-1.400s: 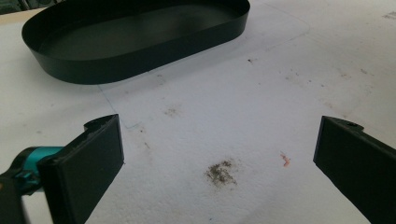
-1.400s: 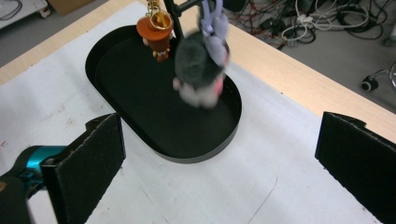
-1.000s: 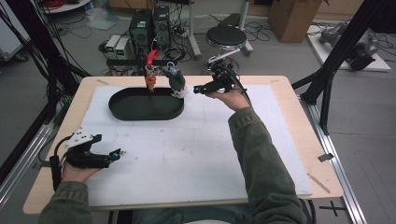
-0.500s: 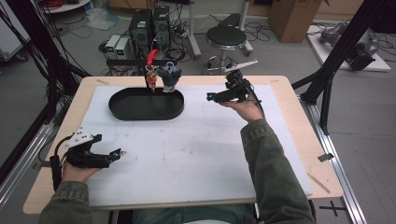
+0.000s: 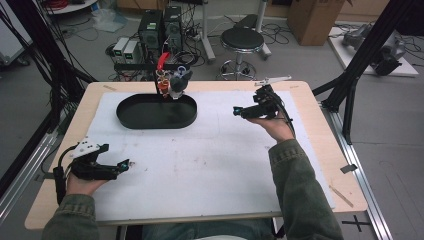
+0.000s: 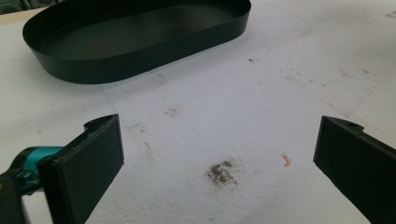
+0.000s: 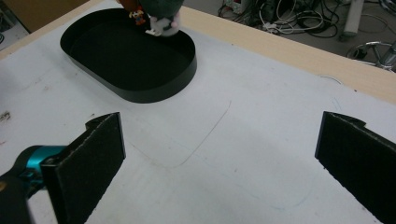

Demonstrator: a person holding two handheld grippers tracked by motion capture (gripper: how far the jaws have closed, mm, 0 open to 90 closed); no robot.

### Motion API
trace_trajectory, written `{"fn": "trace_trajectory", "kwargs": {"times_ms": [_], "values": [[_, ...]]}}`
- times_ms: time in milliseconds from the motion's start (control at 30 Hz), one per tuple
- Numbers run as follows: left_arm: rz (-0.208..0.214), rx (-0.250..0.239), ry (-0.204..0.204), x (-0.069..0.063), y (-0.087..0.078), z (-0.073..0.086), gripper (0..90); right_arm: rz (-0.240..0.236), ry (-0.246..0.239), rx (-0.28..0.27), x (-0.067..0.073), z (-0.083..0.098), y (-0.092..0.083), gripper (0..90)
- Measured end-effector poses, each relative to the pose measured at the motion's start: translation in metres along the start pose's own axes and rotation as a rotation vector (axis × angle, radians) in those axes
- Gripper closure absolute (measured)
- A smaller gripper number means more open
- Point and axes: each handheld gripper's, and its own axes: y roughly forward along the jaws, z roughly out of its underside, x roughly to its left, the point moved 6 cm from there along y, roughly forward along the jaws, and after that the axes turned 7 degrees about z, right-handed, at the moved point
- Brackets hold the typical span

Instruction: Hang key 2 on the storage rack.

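Observation:
A black oval tray (image 5: 150,124) lies on the white mat at the back left. At its far rim stand a grey and white toy figure (image 5: 178,82) and a red and orange one (image 5: 162,75); whether they rest inside the tray or on its edge I cannot tell. My right gripper (image 5: 236,110) hovers open to the right of the tray, jaws pointing left, holding nothing. In the right gripper view the tray (image 7: 154,91) and the grey toy (image 7: 161,21) sit far ahead of the gripper (image 7: 219,149). My left gripper (image 5: 127,164) rests open at the near left, with the tray (image 6: 154,46) beyond its jaws.
The white mat (image 5: 210,165) covers most of the wooden table (image 5: 320,150). A faint drawn outline (image 7: 205,140) marks the mat right of the tray. Small dirt stains (image 6: 222,171) lie on the mat between the left jaws. A stool (image 5: 242,37) and equipment stand behind the table.
My right gripper was at the grey toy by the tray's far rim; it has let go, opened and drawn back to the right. The left gripper has stayed put.

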Motion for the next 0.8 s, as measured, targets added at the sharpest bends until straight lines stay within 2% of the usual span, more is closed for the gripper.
{"fn": "trace_trajectory", "kwargs": {"times_ms": [300, 467, 567, 733, 800], "values": [[0.000, 0.001, 0.000, 0.000, 0.000, 0.000, 2.1, 0.015, 0.024, -0.013, -0.007, 0.021, -0.007, 0.6], [0.000, 0.002, -0.001, 0.000, 0.000, 0.000, 2.0, 0.029, 0.016, -0.006, -0.009, 0.028, -0.015, 0.6], [-0.001, 0.003, -0.002, 0.000, 0.000, 0.000, 2.1, 0.038, 0.016, -0.045, -0.011, 0.031, -0.021, 0.6], [-0.001, 0.003, -0.001, 0.000, 0.000, 0.000, 2.0, 0.062, 0.026, -0.040, -0.016, 0.050, -0.028, 0.6], [-0.005, 0.004, -0.001, 0.000, 0.000, 0.001, 2.0, 0.075, 0.028, -0.054, -0.018, 0.058, -0.031, 0.6]]}}
